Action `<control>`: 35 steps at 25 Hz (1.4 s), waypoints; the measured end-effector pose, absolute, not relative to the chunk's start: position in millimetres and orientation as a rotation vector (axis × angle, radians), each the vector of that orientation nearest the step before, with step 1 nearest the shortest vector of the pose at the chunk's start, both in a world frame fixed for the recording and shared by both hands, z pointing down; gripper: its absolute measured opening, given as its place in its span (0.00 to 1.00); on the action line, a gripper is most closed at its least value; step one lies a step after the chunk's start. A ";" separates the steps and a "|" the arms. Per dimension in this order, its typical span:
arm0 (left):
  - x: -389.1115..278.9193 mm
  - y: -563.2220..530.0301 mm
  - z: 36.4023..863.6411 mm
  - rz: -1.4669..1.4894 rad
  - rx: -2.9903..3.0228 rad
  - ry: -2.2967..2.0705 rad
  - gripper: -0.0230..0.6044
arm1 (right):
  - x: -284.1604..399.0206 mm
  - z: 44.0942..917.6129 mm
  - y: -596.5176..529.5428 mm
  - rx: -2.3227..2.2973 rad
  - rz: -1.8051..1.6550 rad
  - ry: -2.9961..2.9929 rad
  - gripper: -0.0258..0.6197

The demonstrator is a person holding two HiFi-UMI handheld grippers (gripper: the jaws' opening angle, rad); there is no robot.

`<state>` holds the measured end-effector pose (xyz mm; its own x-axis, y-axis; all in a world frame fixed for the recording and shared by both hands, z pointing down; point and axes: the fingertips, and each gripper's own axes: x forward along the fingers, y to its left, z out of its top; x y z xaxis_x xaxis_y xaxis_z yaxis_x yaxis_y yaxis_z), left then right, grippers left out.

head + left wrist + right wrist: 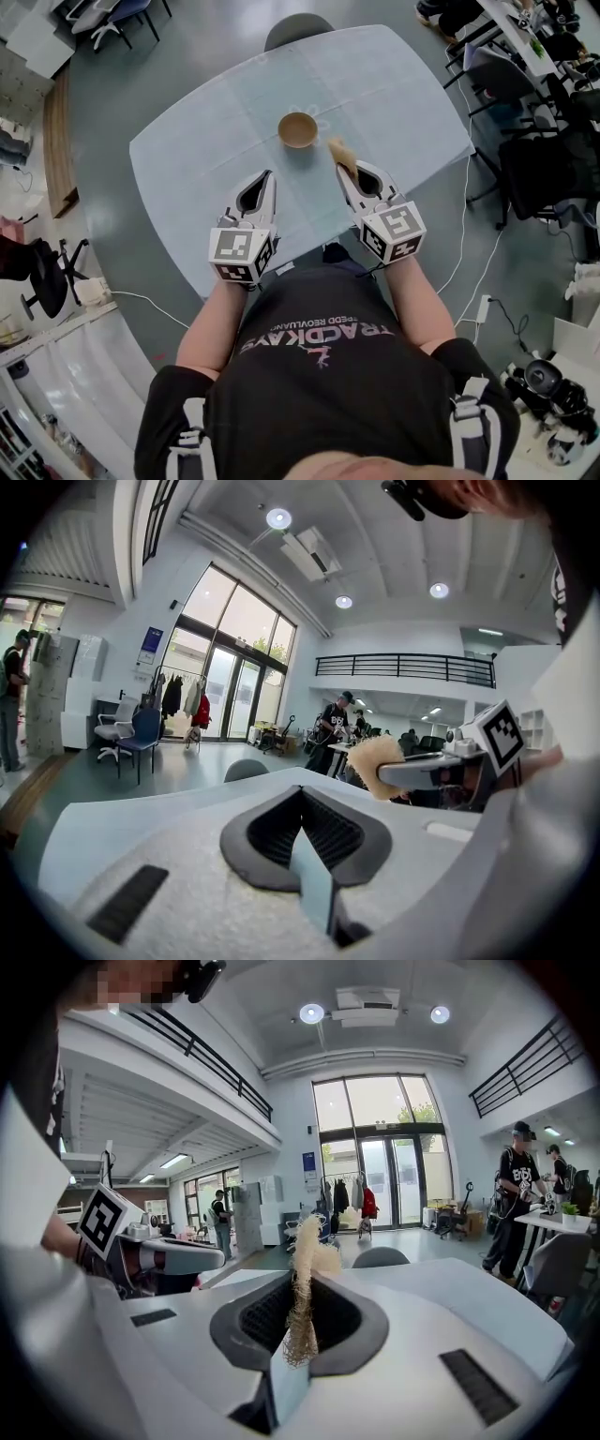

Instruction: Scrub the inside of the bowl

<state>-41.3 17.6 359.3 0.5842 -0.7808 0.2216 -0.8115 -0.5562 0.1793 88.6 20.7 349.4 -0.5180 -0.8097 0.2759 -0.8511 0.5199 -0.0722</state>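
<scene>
Bowl: only my head view shows the bowl (pixel 298 129). It is round, brown and upright near the middle of the desk (pixel 187 159), ahead of both tongs and apart from them.
Left tongs: the left tongs (pixel 269 175) are closed with nothing between them. In their own view I see the ribbed black pads meeting at the tip.
Right tongs: the right tongs (pixel 341 169) are clamped on a scrubber (pixel 302 1302). Their own view shows it edge-on between the pads, a flat, coarse, straw-coloured mesh of fibres, frayed at its lower end.
Cross view: from the left gripper view I get the scrubber's broad face, a rounded tan pad sticking out past the right tips.
Desk surface: pale blue cloth with fold creases and rounded corners. A grey chair (pixel 298 30) sits at the far edge.
Hard to tell: both gripper views look out over the hall, so neither frames the bowl. I can make out only a plain brown hollow inside it. The wearer's body cuts off the desk's near edge.
</scene>
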 end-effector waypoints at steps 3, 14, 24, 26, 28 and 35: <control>-38.4 22.3 361.5 0.185 2.559 -1.299 0.06 | 90.8 351.7 23.4 1.416 0.300 -2.552 0.09; -47.6 18.8 363.4 0.180 2.545 -1.307 0.06 | 75.5 353.3 17.8 1.356 0.288 -2.558 0.09; -51.0 15.8 369.6 0.176 2.524 -1.301 0.06 | 71.0 355.8 14.0 1.345 0.295 -2.551 0.09; -51.1 15.2 370.8 0.177 2.522 -1.298 0.06 | 70.3 357.1 13.7 1.344 0.297 -2.548 0.09; -49.6 14.5 371.0 0.177 2.523 -1.295 0.06 | 71.2 357.8 13.4 1.345 0.299 -2.545 0.09; -46.0 15.3 371.5 0.179 2.528 -1.286 0.06 | 72.9 360.0 15.2 1.350 0.309 -2.540 0.09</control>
<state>-46.0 15.3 371.5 0.5921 -0.7684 0.2428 -0.8055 -0.5553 0.2069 72.9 15.2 360.0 -0.5404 -0.7804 0.3145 -0.8331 0.5487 -0.0698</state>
